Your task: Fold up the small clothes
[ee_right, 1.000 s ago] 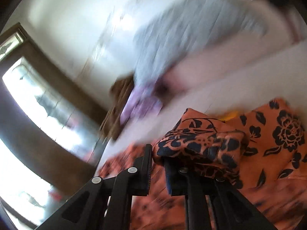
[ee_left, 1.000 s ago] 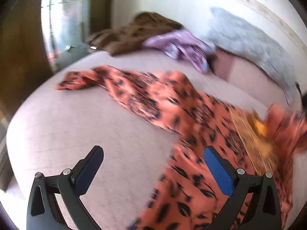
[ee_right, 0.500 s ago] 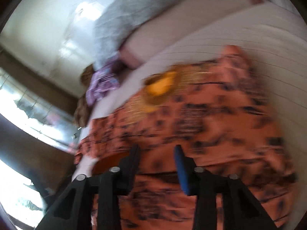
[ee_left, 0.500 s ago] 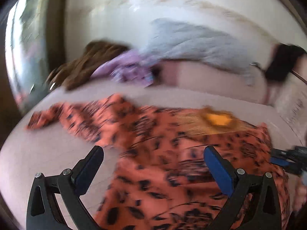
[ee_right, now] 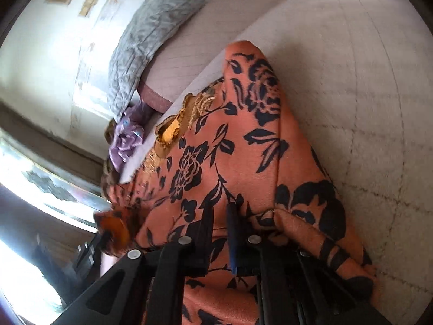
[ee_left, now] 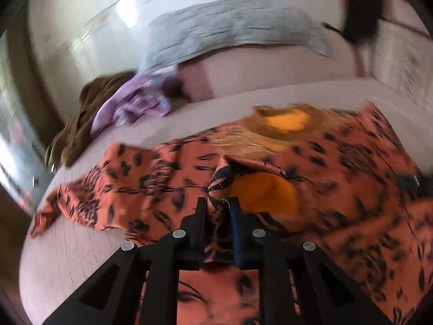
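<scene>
An orange garment (ee_left: 338, 168) with black flower print and a gold embroidered neckline (ee_left: 286, 119) lies spread on a pale bed (ee_left: 67, 252). My left gripper (ee_left: 218, 205) is shut on a raised fold of it, with the yellow lining (ee_left: 265, 192) showing beside the fingers. In the right wrist view the same garment (ee_right: 232, 146) lies along the bed (ee_right: 365, 94). My right gripper (ee_right: 220, 211) is shut on its near edge. The left gripper shows at the far left of the right wrist view (ee_right: 108, 233), blurred.
A purple garment (ee_left: 135, 103) and a brown garment (ee_left: 89, 113) lie heaped at the far side of the bed. A grey quilted cover (ee_left: 230, 24) lies over a pink bolster (ee_left: 270, 67) by the wall. A window (ee_right: 32, 168) is on the left.
Both grippers were open half a second ago and are now shut on the orange garment. The left gripper has lifted a fold, showing the yellow lining.
</scene>
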The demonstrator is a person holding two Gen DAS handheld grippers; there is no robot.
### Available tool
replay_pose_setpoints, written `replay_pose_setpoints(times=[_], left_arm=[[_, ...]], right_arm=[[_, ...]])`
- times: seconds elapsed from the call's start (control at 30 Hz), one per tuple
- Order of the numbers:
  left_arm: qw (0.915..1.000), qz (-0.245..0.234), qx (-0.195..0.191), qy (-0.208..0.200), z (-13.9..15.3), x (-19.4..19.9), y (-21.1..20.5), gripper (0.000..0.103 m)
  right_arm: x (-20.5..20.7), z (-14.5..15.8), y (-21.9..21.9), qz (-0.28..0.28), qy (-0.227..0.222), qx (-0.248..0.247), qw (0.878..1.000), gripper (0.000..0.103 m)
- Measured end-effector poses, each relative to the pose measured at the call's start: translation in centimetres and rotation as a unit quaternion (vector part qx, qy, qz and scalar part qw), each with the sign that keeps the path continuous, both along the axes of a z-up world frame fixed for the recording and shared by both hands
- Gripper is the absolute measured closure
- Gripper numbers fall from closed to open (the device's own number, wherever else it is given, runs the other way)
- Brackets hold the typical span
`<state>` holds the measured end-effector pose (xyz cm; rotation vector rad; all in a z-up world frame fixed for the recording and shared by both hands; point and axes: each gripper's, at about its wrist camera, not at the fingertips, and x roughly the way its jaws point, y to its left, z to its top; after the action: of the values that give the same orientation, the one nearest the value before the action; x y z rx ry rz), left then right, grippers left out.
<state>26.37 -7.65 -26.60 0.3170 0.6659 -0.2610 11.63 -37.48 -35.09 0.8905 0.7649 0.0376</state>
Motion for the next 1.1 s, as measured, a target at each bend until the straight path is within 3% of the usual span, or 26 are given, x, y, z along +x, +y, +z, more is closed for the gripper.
replay_pose_setpoints(times=[0.07, 0.13, 0.17, 0.2, 0.27, 0.3, 0.37, 0.4, 0.5, 0.6, 0.77, 0.87, 1.03, 1.1], left_arm=[[0.9972, 0.061, -0.043, 0.001, 1.2, 2.1, 3.5, 0.085], [0.9892, 0.122, -0.079, 0.015, 2.0, 3.7, 7.5, 0.073], [0.9828, 0.159, -0.092, 0.021, 2.1, 4.3, 9.5, 0.058], [0.9751, 0.196, -0.101, 0.023, 2.3, 4.7, 11.5, 0.034], [0.9584, 0.252, -0.131, 0.022, 2.4, 5.1, 15.4, 0.019], [0.9433, 0.289, -0.162, 0.023, 2.5, 5.2, 18.2, 0.019], [0.9215, 0.333, -0.198, 0.035, 2.1, 5.4, 21.8, 0.019], [0.9043, 0.366, -0.215, 0.046, 1.6, 5.4, 24.2, 0.019], [0.8651, 0.432, -0.245, 0.070, -0.1, 5.6, 28.8, 0.019], [0.8381, 0.459, -0.280, 0.091, -1.8, 6.0, 31.7, 0.019], [0.8133, 0.441, -0.365, 0.104, -3.3, 7.2, 34.2, 0.019], [0.7990, 0.445, -0.393, 0.096, -3.7, 8.7, 35.2, 0.019], [0.7827, 0.454, -0.418, 0.080, -4.0, 11.2, 37.5, 0.019], [0.7710, 0.463, -0.431, 0.072, -4.4, 12.3, 38.7, 0.019]], right_arm=[[0.1, 0.4, 0.5, -0.001, -0.002, -0.023, 1.000, 0.092], [0.2, 0.4, 0.4, -0.002, -0.003, -0.025, 1.000, 0.092], [0.2, 0.3, 0.3, -0.002, -0.004, -0.023, 1.000, 0.092], [0.2, 0.3, 0.2, -0.003, -0.004, -0.020, 1.000, 0.092], [0.1, 0.3, 0.2, -0.002, -0.005, -0.020, 1.000, 0.092], [0.1, 0.3, 0.2, -0.002, -0.005, -0.022, 1.000, 0.092], [0.1, 0.4, 0.4, -0.004, -0.004, -0.026, 1.000, 0.092], [0.1, 0.4, 0.5, -0.005, -0.004, -0.030, 1.000, 0.092], [-0.1, 0.6, 0.7, -0.008, -0.002, -0.039, 0.999, 0.092], [-0.1, 0.6, 0.8, -0.010, -0.001, -0.042, 0.999, 0.092], [-0.1, 0.4, 0.7, -0.013, -0.003, -0.034, 0.999, 0.092], [-0.2, 0.4, 0.6, -0.013, -0.004, -0.031, 0.999, 0.092], [-0.3, 0.3, 0.4, -0.014, -0.007, -0.023, 1.000, 0.092], [-0.4, 0.3, 0.3, -0.014, -0.009, -0.018, 1.000, 0.092]])
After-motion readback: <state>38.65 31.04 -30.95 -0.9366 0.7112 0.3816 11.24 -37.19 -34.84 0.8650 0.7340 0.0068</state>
